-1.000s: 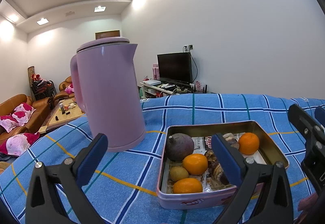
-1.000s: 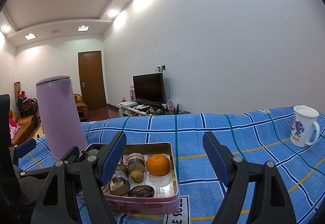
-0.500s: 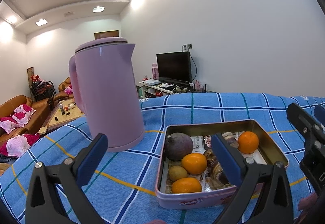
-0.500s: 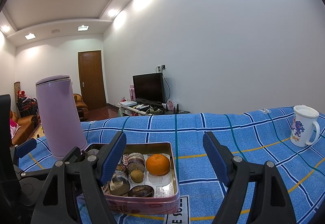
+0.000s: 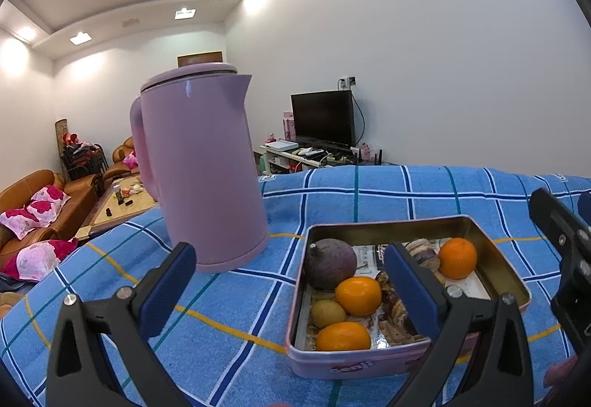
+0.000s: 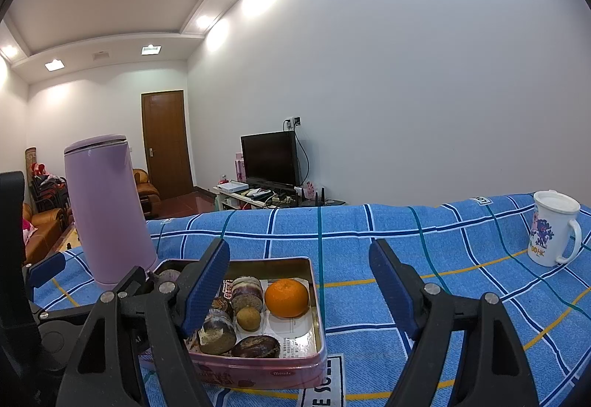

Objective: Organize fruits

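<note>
**Hovering over the fruit tin, both hand-held grippers released**

Left hand-held gripper [image 5: 288, 281] and right hand-held gripper [image 6: 299, 281] were spread wide, grasping nothing. All fruit sat inside the tin [image 5: 491, 244] on the blue checked worktop [image 6: 406, 233]: three oranges [image 5: 358, 296], a purple fruit [image 5: 330, 268], a kiwi-like one [image 5: 327, 313], plus brown pastries [image 6: 216, 331]. Could be pre-sort or already sorted; I couldn't tell which. Any pick would need a gentle clamp on round, rolling fruit, clear of the kettle [image 5: 203, 170].

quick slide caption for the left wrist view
Open left gripper hovers before a pink tin of oranges, beside a lilac kettle.
</note>
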Action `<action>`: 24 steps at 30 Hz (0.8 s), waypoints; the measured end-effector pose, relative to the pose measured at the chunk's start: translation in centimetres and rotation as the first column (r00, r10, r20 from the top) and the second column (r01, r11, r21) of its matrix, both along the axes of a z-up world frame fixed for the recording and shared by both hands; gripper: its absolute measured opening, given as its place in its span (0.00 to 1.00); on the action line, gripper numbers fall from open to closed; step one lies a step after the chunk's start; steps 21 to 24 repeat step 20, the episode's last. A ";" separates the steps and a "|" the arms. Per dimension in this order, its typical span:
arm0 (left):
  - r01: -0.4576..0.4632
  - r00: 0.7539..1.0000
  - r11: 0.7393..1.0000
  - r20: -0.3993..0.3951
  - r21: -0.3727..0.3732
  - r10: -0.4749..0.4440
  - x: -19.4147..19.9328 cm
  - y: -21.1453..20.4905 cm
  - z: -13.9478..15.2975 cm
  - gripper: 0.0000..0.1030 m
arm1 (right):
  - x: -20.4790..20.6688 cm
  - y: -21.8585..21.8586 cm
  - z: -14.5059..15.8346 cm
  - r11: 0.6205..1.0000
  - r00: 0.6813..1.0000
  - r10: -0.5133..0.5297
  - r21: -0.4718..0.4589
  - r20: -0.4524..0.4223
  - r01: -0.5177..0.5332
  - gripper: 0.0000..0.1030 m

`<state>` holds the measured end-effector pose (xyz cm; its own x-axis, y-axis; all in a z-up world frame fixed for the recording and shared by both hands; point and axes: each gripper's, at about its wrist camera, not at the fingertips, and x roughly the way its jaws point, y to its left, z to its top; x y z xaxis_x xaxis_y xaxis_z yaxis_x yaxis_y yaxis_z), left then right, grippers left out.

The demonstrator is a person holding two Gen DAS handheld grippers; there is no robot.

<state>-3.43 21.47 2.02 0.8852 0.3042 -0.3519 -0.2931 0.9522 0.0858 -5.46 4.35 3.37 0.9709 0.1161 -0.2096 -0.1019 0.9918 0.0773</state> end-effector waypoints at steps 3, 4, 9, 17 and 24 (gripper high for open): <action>-0.003 1.000 1.000 0.001 0.000 0.003 0.0 0.0 0.0 1.00 | 0.0 0.0 0.0 1.000 1.000 0.000 0.000 0.001 0.000 0.77; -0.007 1.000 1.000 0.003 -0.003 0.007 0.0 0.0 0.0 1.00 | 0.0 0.0 0.0 1.000 1.000 0.000 0.000 0.000 0.000 0.77; 0.000 1.000 1.000 0.007 -0.011 0.000 -0.1 0.0 0.1 1.00 | 0.1 0.0 -0.1 1.000 1.000 0.001 -0.001 -0.006 -0.001 0.77; 0.005 1.000 1.000 0.009 -0.018 -0.005 0.0 0.1 0.1 1.00 | 0.0 0.0 -0.3 1.000 1.000 0.000 -0.001 -0.008 0.000 0.77; 0.005 1.000 1.000 0.009 -0.017 -0.005 0.0 0.1 0.0 1.00 | 0.0 0.0 -0.3 1.000 1.000 -0.001 -0.002 -0.009 0.001 0.77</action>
